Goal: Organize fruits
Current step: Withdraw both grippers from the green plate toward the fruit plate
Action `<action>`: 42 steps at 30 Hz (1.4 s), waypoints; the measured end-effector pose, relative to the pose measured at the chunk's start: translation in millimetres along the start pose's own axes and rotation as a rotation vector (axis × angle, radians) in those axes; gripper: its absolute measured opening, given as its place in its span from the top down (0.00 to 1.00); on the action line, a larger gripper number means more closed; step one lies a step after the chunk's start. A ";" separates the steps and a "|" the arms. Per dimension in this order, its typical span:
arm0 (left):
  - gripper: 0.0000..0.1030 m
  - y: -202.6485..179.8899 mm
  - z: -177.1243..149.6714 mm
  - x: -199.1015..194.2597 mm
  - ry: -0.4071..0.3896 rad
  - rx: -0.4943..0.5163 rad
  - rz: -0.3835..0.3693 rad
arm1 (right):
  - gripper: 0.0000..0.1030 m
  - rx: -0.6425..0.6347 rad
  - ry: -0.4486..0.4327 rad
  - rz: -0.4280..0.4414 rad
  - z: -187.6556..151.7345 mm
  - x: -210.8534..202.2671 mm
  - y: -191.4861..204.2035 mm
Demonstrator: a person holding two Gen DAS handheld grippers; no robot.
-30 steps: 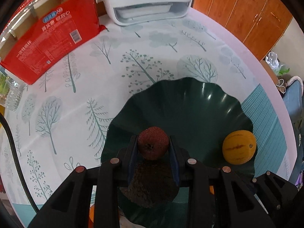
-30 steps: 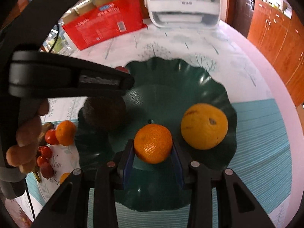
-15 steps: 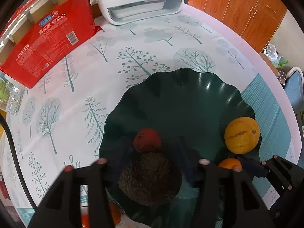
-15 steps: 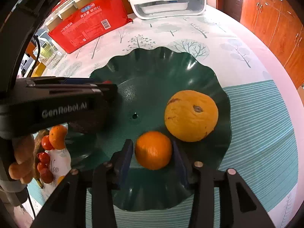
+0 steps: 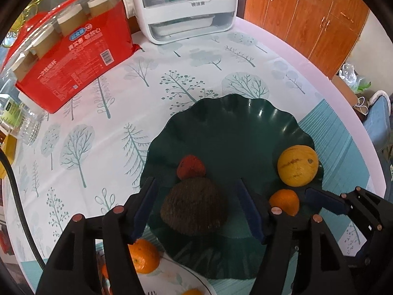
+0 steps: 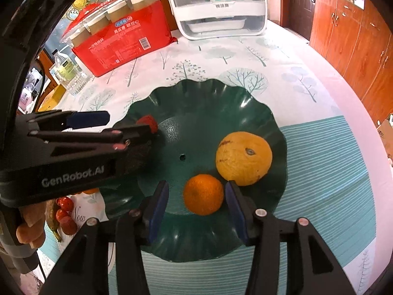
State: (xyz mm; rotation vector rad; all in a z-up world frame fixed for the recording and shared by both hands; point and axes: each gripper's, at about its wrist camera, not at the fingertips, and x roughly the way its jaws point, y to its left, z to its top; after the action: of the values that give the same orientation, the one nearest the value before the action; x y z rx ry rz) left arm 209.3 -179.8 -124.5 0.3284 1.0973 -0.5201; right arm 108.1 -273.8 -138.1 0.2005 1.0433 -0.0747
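The left gripper [image 5: 196, 209] is spread wide, empty; a brown rough fruit [image 5: 194, 206] lies between its fingers on the green dish [image 5: 235, 127], a small red fruit [image 5: 191, 166] just ahead. The right gripper [image 6: 196, 201] is also wide, an orange [image 6: 203, 194] between its fingers, untouched; a yellow melon [image 6: 243, 158] lies ahead-right.

1. Dark green plate [image 6: 255, 113].
2. Orange tangerine [image 6: 203, 194], yellow melon [image 6: 243, 158], small red fruit [image 5: 191, 166], brown rough fruit [image 5: 194, 209].
3. White tablecloth [image 5: 103, 127] printed with grey-green trees, teal-striped at its right edge.
4. Red package [image 5: 73, 66].
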 end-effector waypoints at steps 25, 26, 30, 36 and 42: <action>0.25 0.9 -69.9 -95.4 -0.114 -0.081 -0.022 | 0.53 -0.047 -0.056 -0.005 -21.9 -50.8 15.6; 0.25 2.5 -73.1 -98.8 -0.117 -0.086 -0.023 | 0.53 -0.050 -0.056 -0.004 -23.6 -52.4 17.1; 0.23 8.7 -89.4 -111.5 -0.128 -0.112 -0.027 | 0.53 -0.063 -0.055 0.007 -31.1 -58.1 24.3; 0.23 22.6 -117.7 -130.9 -0.138 -0.153 -0.010 | 0.53 -0.102 -0.052 0.033 -42.0 -68.2 41.5; 0.23 40.6 -141.9 -148.3 -0.150 -0.197 0.016 | 0.53 -0.163 -0.059 0.071 -47.5 -78.3 68.7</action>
State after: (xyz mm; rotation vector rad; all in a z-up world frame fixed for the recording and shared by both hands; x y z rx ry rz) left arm 71.8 -40.3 -50.9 0.1237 0.9905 -0.4121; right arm 39.1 -199.6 -84.7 0.0867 0.9779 0.0680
